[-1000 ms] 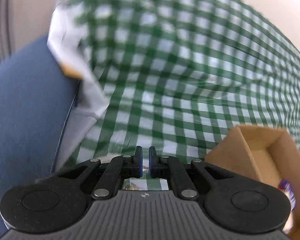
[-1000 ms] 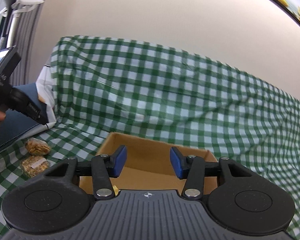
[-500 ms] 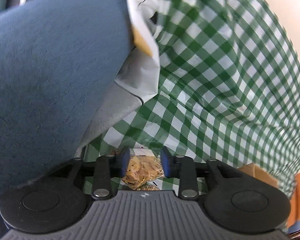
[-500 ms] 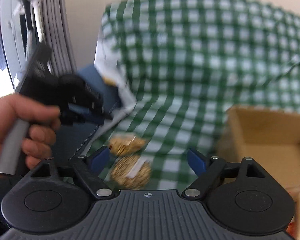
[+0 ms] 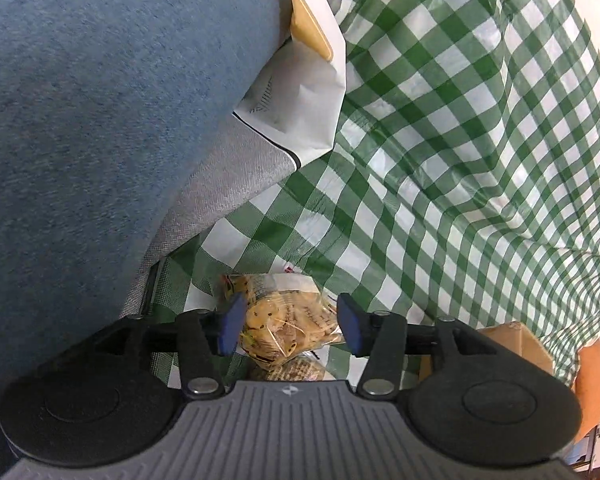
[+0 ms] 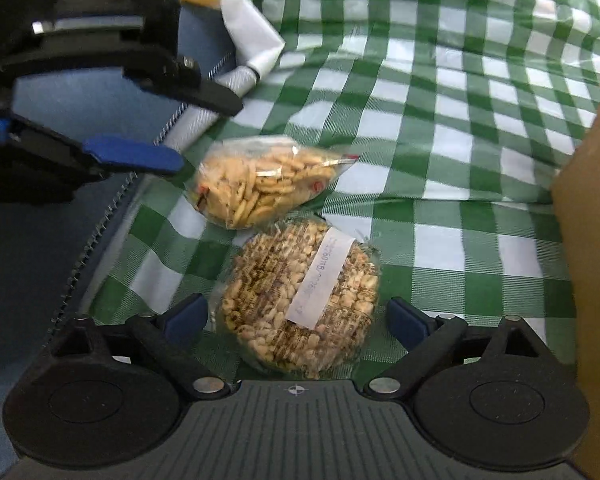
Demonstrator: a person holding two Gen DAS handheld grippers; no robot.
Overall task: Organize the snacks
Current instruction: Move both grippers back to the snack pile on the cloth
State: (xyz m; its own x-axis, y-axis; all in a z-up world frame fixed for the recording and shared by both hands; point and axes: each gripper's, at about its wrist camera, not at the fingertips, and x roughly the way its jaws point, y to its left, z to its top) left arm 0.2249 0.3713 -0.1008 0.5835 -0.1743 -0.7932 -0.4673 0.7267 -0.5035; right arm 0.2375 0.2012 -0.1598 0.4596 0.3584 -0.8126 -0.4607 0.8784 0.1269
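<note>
Two clear plastic snack bags lay side by side, touching, on the green-and-white checked cloth [image 6: 440,128]: one bag of small yellow crackers [image 6: 260,184], one round bag of puffed grains with a white label [image 6: 304,300]. Judged as the reaching step, both picks not yet made. Left gripper [image 5: 287,328] had just been opening, jaws half spread around the cracker bag [image 5: 288,332], pads apparently not pressing. Right gripper [image 6: 296,320] had just been opening too, spread wide around the grain bag, clear of it on both sides. Next move probably called for lowering, closing gently, then carrying to the brown cardboard box [image 6: 592,240] at the right. Close by: blue upholstered cushion [image 5: 100,120], white paper bag [image 5: 304,112]. Crowding of the two tools seemed the main hindrance.
</note>
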